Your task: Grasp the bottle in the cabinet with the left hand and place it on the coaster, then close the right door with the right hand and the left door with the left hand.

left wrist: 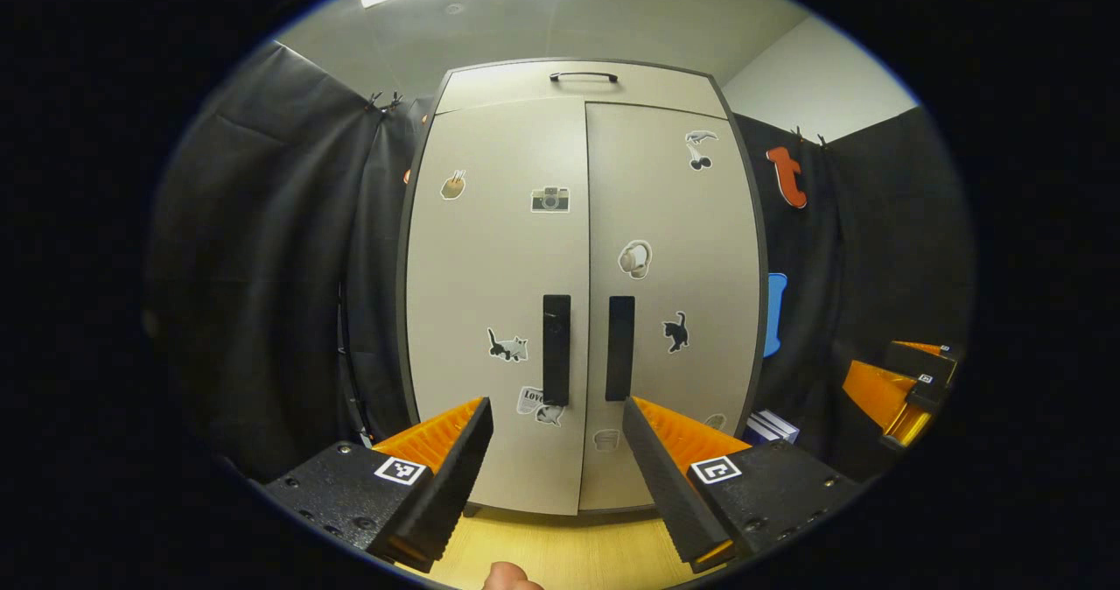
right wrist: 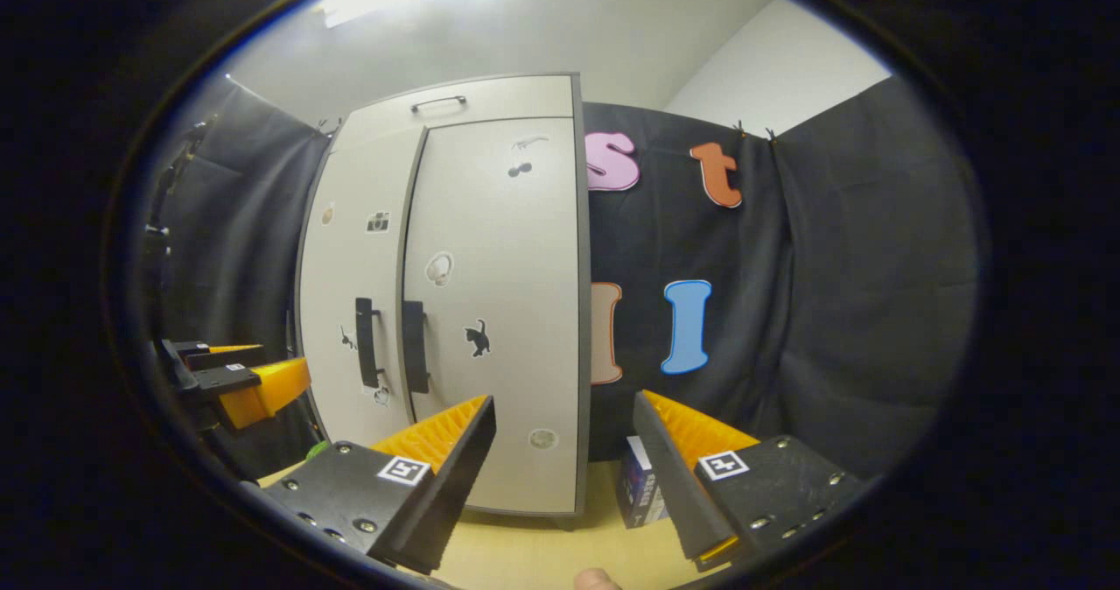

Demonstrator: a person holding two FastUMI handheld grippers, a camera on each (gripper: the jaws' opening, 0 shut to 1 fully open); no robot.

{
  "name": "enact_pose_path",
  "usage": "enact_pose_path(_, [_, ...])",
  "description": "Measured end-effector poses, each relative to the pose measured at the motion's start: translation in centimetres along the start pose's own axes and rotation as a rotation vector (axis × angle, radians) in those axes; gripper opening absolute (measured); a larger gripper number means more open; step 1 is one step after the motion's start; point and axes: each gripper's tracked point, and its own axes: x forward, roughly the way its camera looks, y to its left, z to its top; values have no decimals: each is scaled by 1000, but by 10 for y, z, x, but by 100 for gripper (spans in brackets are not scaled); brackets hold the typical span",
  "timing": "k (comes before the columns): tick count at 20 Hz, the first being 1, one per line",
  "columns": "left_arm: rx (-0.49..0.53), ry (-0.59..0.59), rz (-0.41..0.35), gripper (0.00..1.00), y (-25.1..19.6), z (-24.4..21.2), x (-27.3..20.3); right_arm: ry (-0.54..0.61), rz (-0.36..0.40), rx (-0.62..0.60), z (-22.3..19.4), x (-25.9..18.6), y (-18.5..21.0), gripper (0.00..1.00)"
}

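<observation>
The grey cabinet [left wrist: 525,222] stands straight ahead in the left gripper view with both doors closed, so its inside is hidden. The left door [left wrist: 490,266] and right door [left wrist: 682,214] carry small stickers and two dark vertical handles [left wrist: 556,349] at the centre seam. My left gripper [left wrist: 557,406] is open just in front of the handles, nothing between its fingers. My right gripper [right wrist: 564,400] is open too, held off the cabinet's [right wrist: 490,310] right front corner. Each gripper also shows in the other's view: the right gripper [left wrist: 910,389] and the left gripper [right wrist: 254,380].
The cabinet rests on a light wooden tabletop [left wrist: 560,546]. A small blue and white box [right wrist: 641,485] stands on the table right of the cabinet, close to my right gripper's finger. A bit of green [right wrist: 317,448] peeks out low at the cabinet's left. Black cloth walls surround the booth.
</observation>
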Motion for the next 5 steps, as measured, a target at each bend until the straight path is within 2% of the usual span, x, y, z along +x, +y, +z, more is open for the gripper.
enact_pose_path(5, [9,-3,1,92,-17,0,3,1,1,9,-1,3,-18,96])
